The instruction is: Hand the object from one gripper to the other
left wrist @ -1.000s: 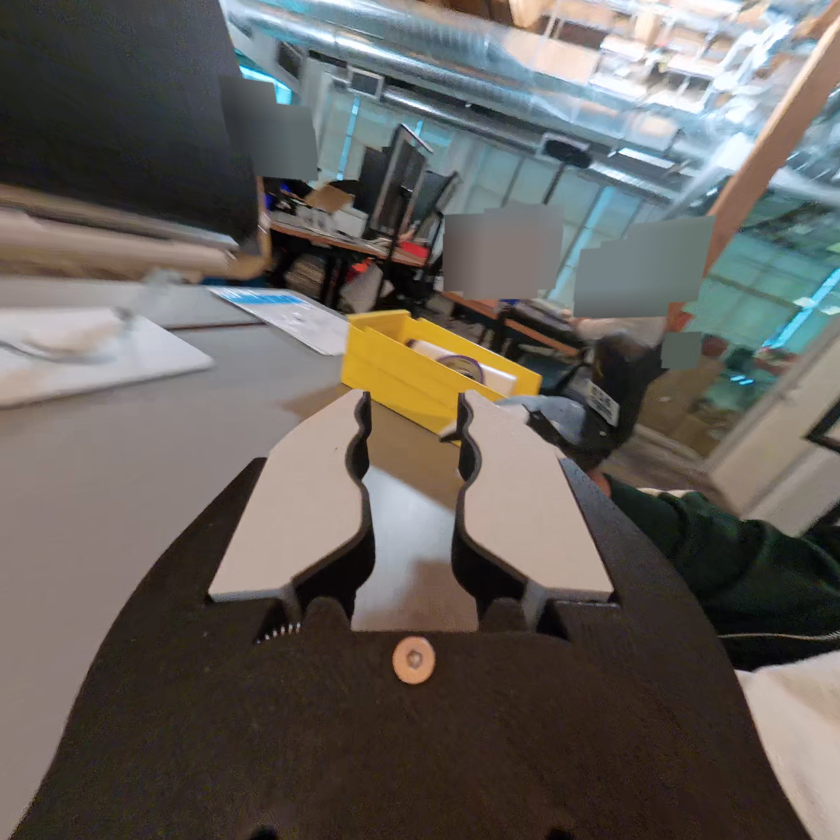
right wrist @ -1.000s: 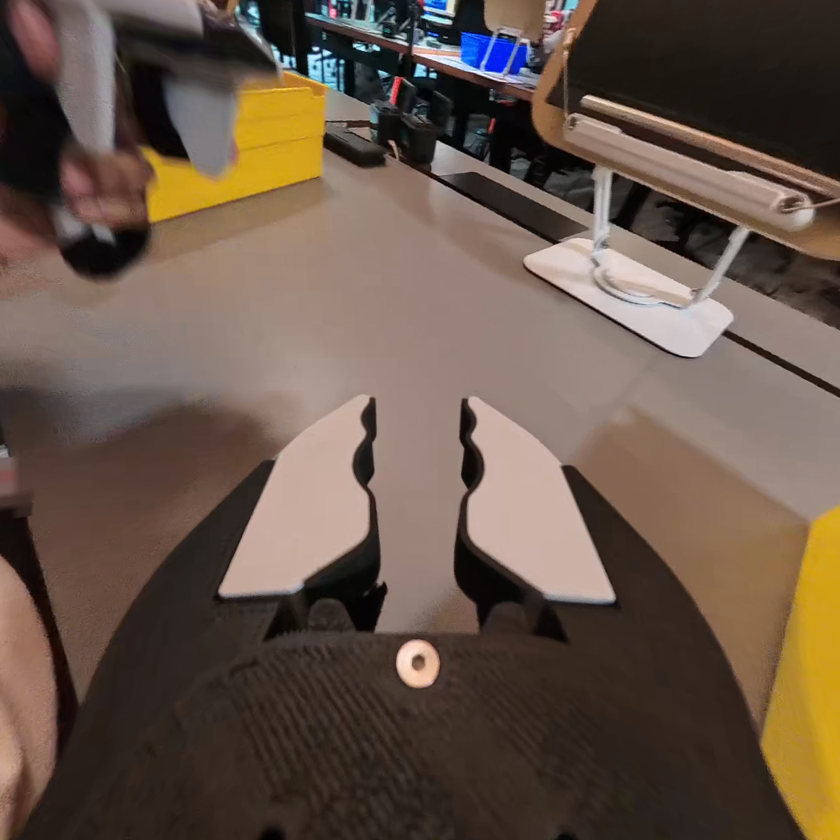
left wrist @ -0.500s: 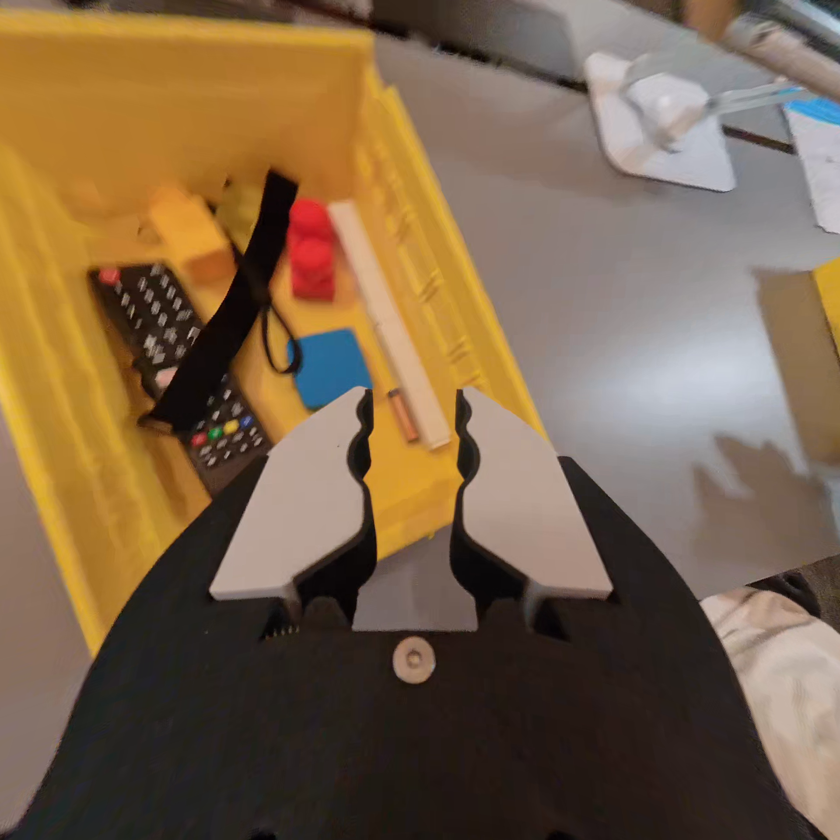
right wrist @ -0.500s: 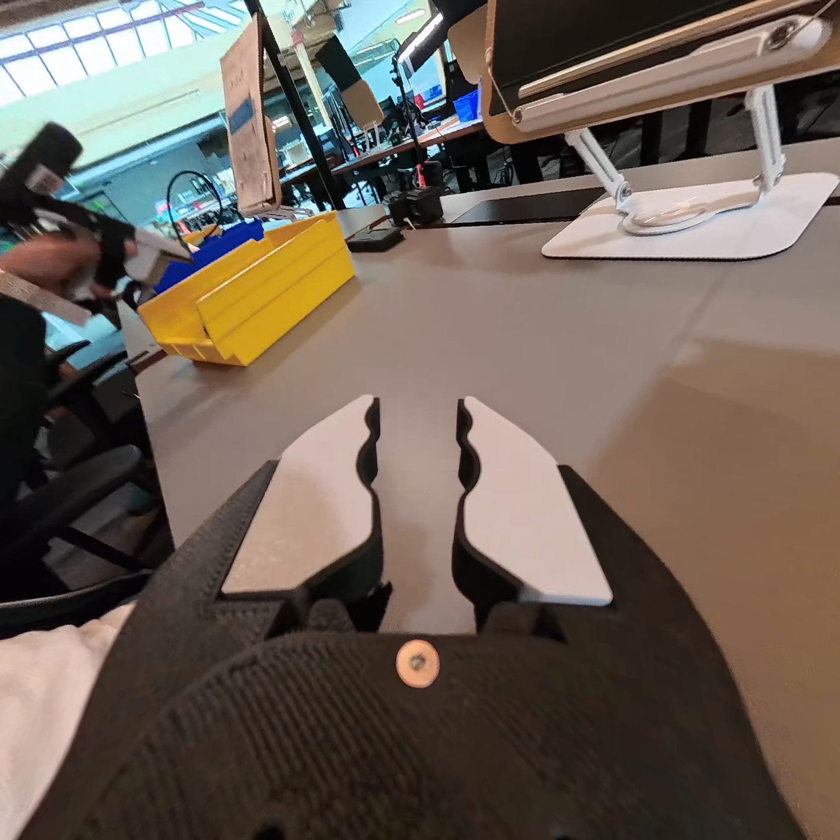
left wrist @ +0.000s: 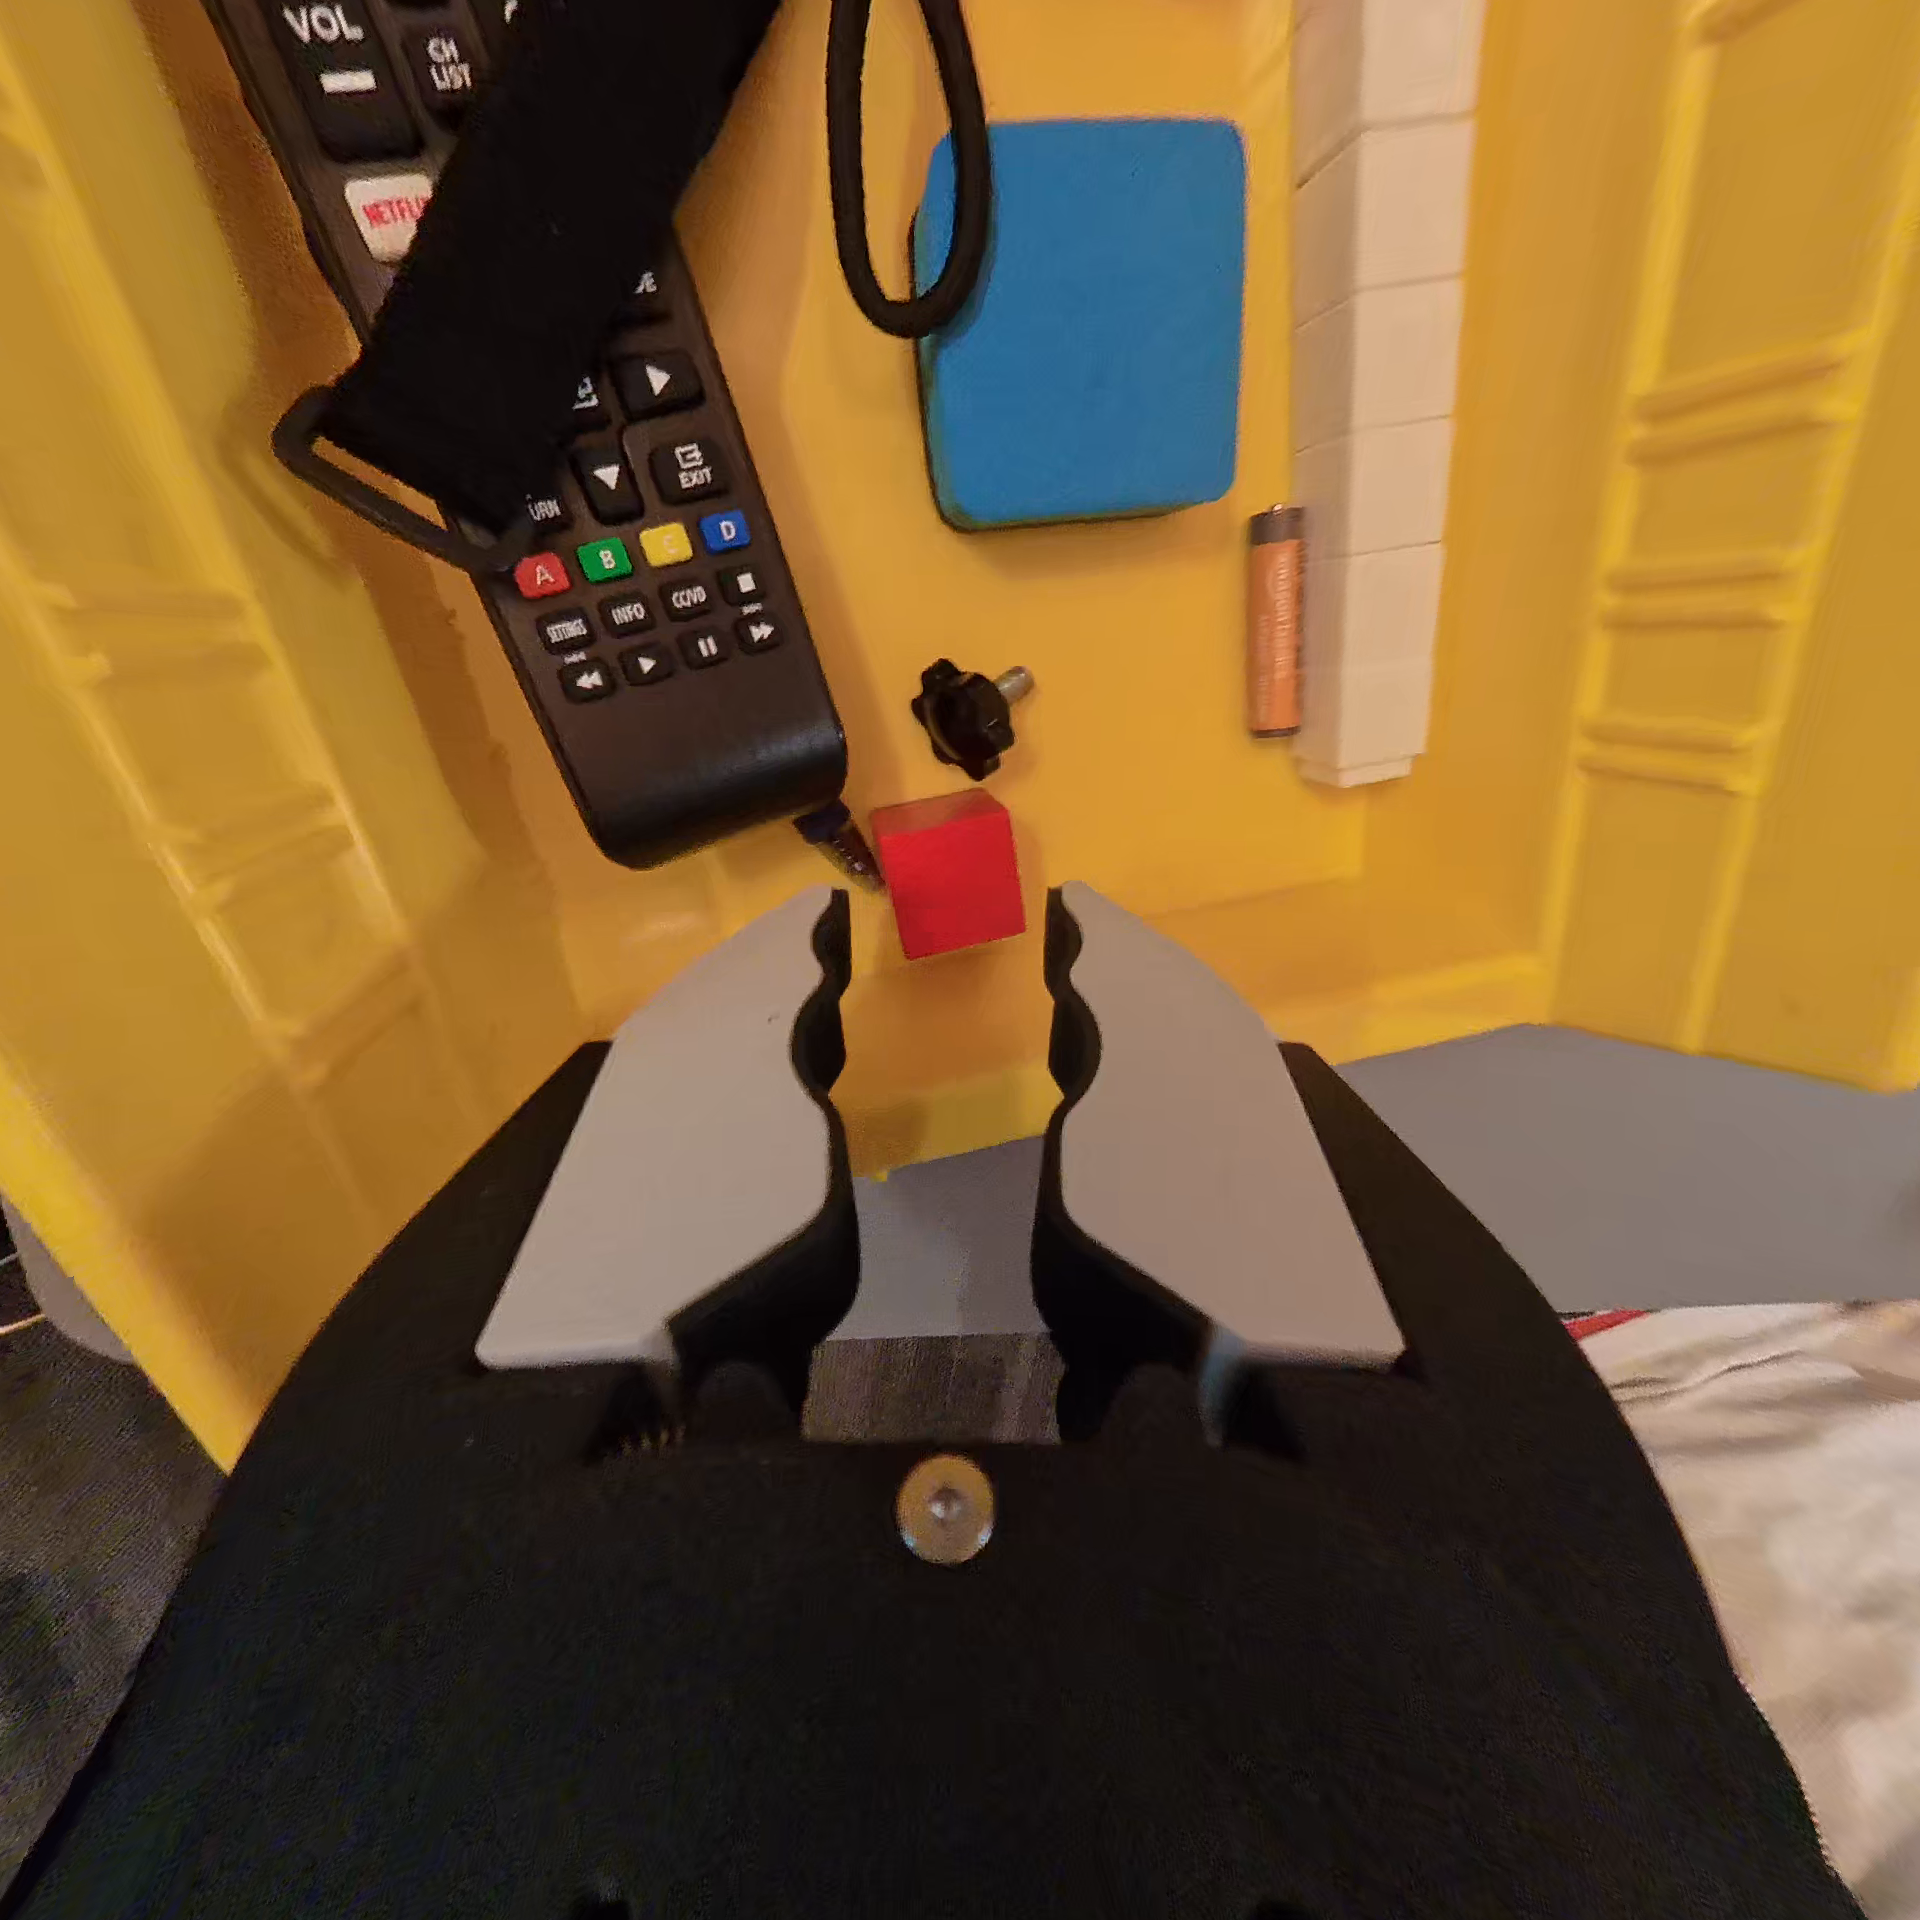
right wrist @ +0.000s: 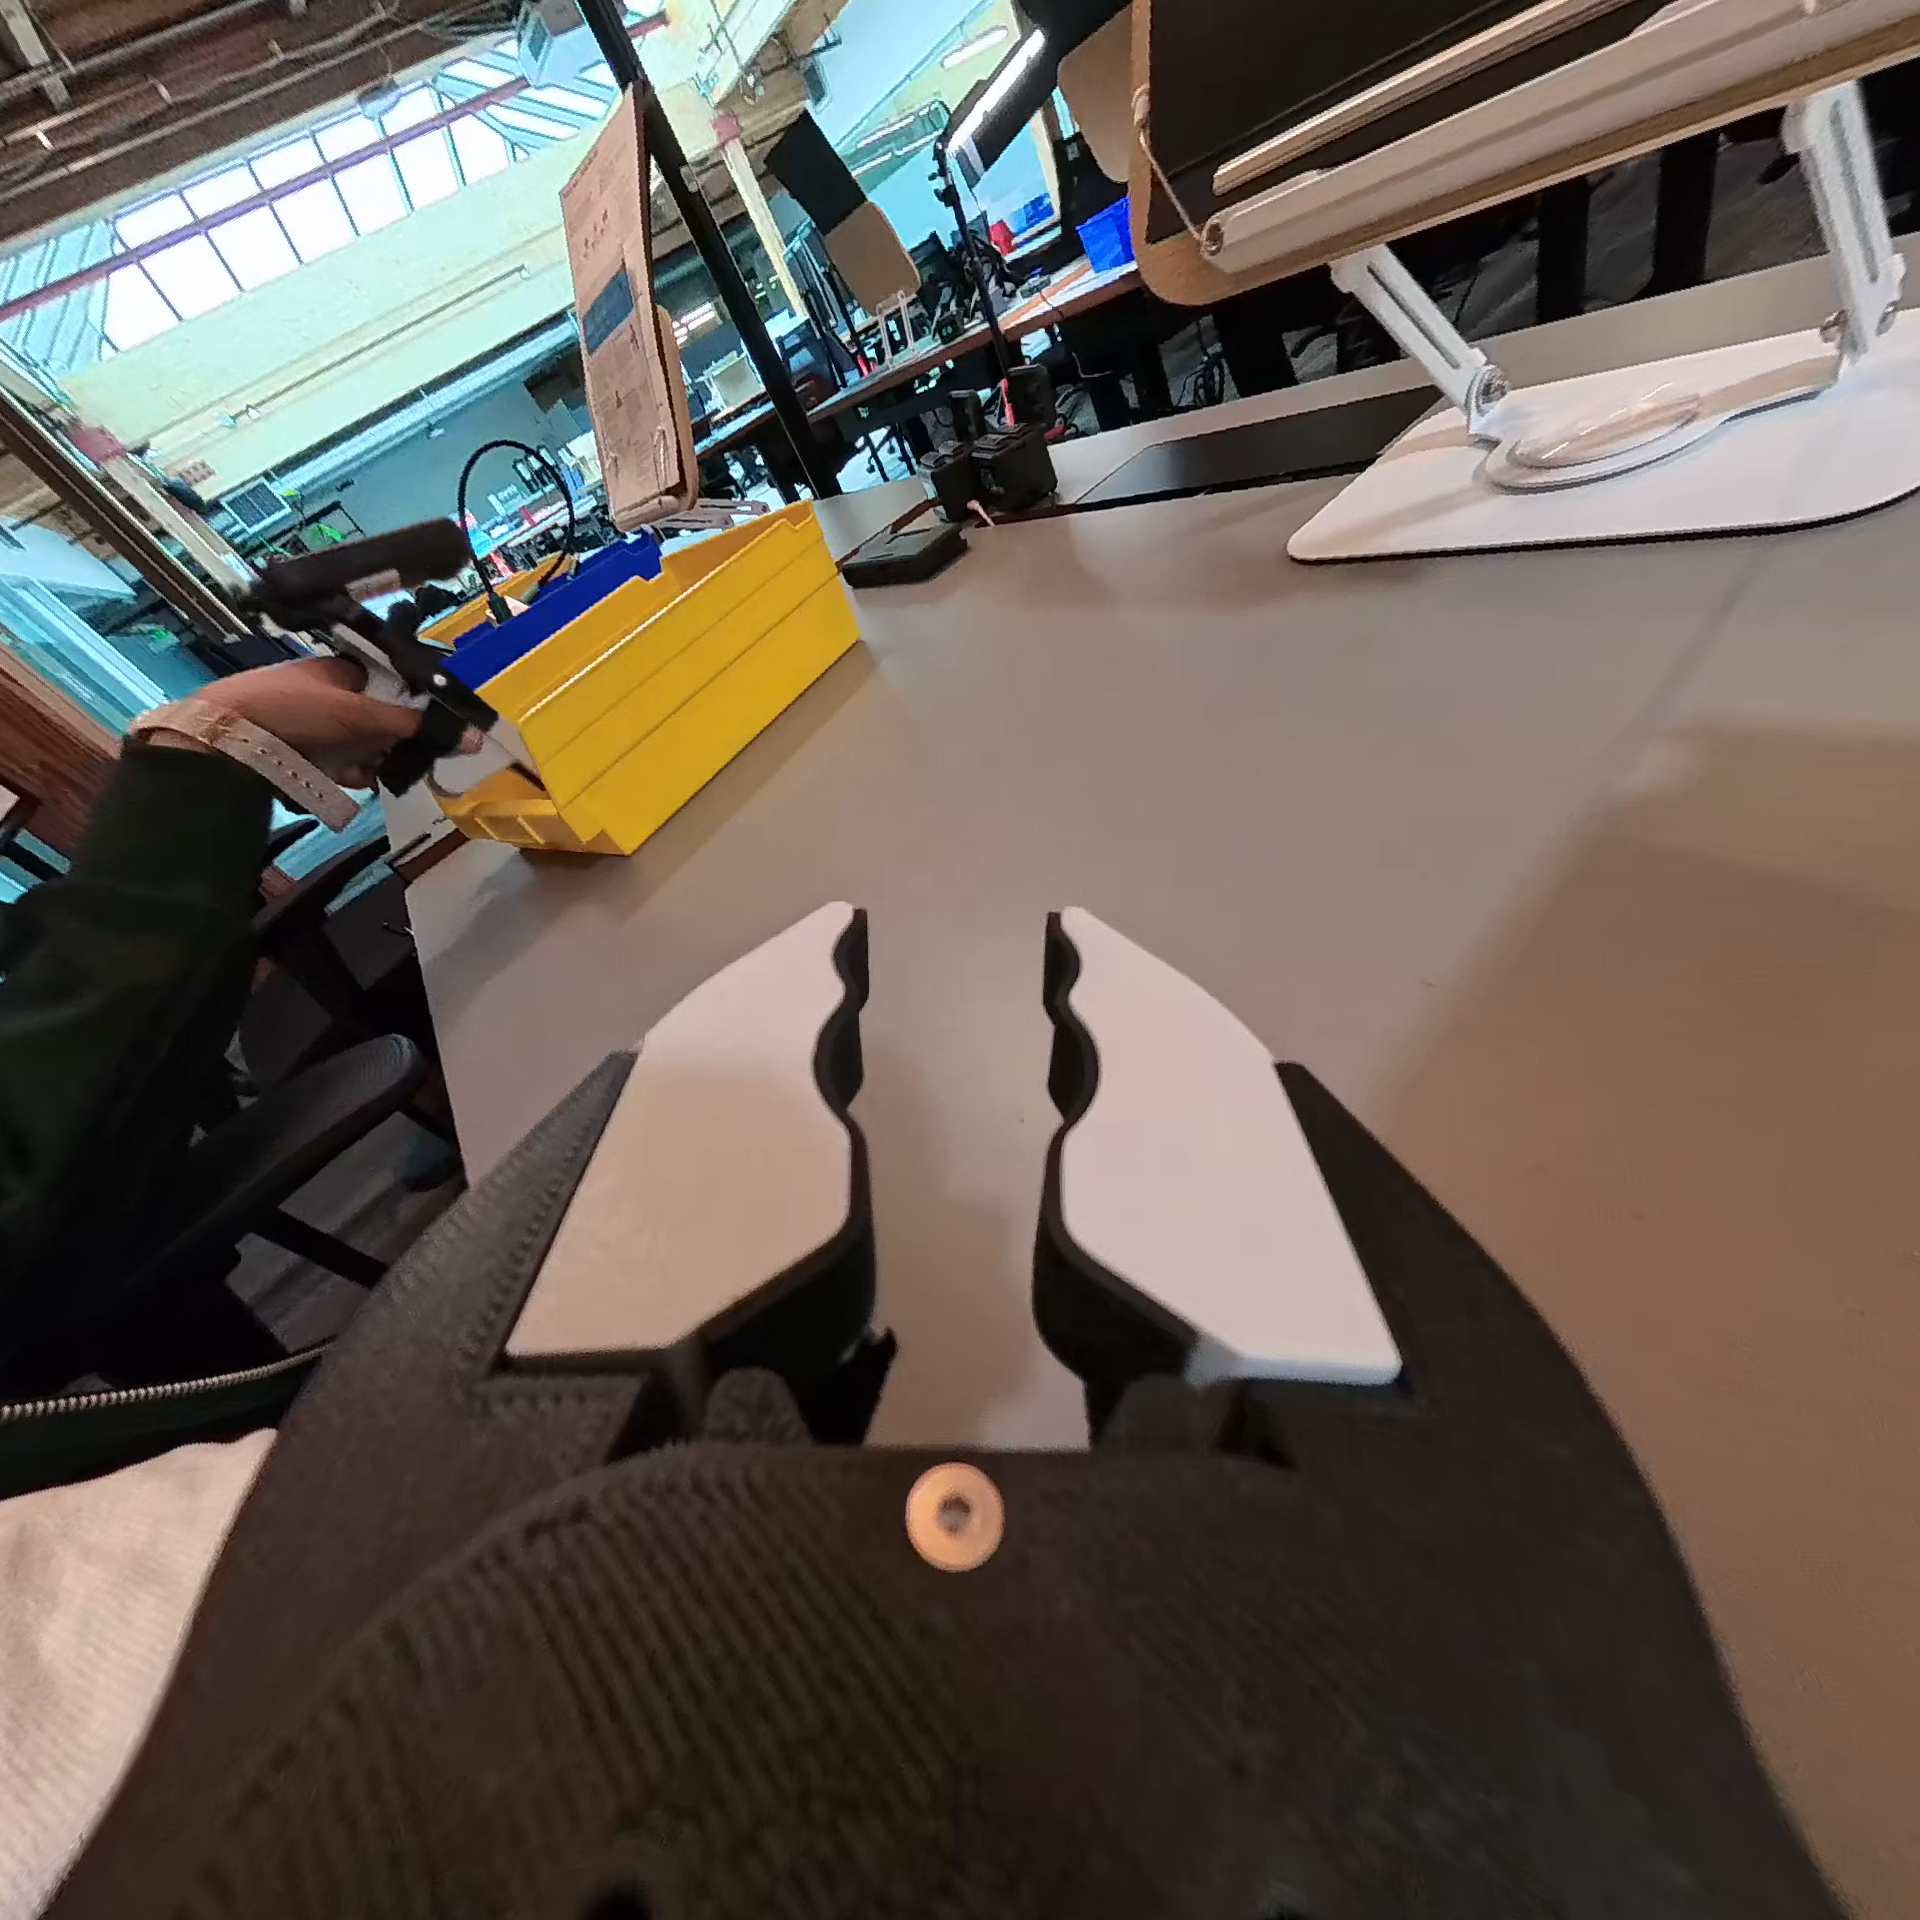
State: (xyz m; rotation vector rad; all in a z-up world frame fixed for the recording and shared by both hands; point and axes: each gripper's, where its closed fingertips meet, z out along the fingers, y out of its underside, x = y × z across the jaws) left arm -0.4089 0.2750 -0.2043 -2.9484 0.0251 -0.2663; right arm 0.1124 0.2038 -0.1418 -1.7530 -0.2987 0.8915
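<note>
The right gripper hovers low over the grey table, its white fingers parted around bare surface — nothing between them. Far left, the left gripper, held in a hand, dips at the near end of a yellow bin. A white stand sits far right.

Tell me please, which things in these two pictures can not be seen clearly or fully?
- Remote: left wrist view, top cut off by the edge, middle covered by the black strap.
- Small dark item between remote and red cube: mostly hidden.
- Yellow bin: right wrist view, contents hidden by its wall.
</note>
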